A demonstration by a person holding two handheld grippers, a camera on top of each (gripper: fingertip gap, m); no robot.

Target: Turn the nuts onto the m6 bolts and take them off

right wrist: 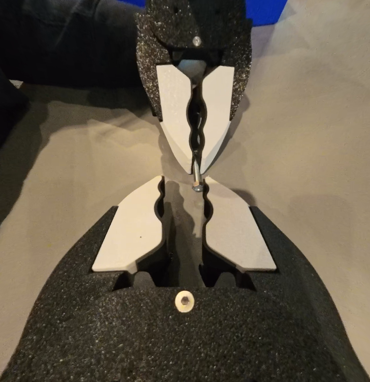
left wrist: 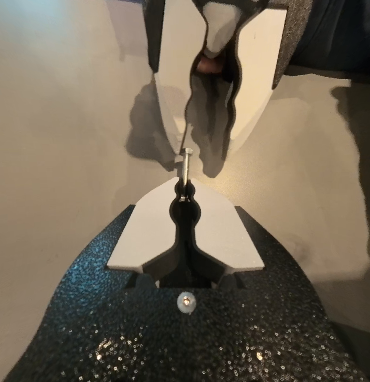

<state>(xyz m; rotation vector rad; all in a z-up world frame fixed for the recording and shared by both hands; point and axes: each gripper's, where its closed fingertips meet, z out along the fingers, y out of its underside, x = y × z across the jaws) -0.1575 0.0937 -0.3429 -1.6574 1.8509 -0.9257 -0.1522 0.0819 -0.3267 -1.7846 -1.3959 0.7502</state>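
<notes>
two handheld grippers face each other tip to tip over a plain beige tabletop (right wrist: 304,144). the left gripper (left wrist: 185,182) has its white fingers (left wrist: 151,223) clenched on the shaft of a silver bolt (left wrist: 186,165). the bolt is pinched right at the fingertips, its threaded end tucked back in the dark wavy channel between them, where a small silver piece (left wrist: 183,198) sits at the end; whether that is a nut cannot be told. the bolt's hex head sticks out past the tips, toward the other gripper.

the right gripper (right wrist: 184,182) has its fingers (right wrist: 134,227) released, spread well apart with bare tabletop showing in the gap. in the right wrist view the bolt head (right wrist: 197,187) sits just at the tip of the finger on the right side of the picture, at the edge of the gap; whether it touches that finger cannot be told. both grippers have black speckled bodies. dark fabric (right wrist: 55,41) lies beyond them.
</notes>
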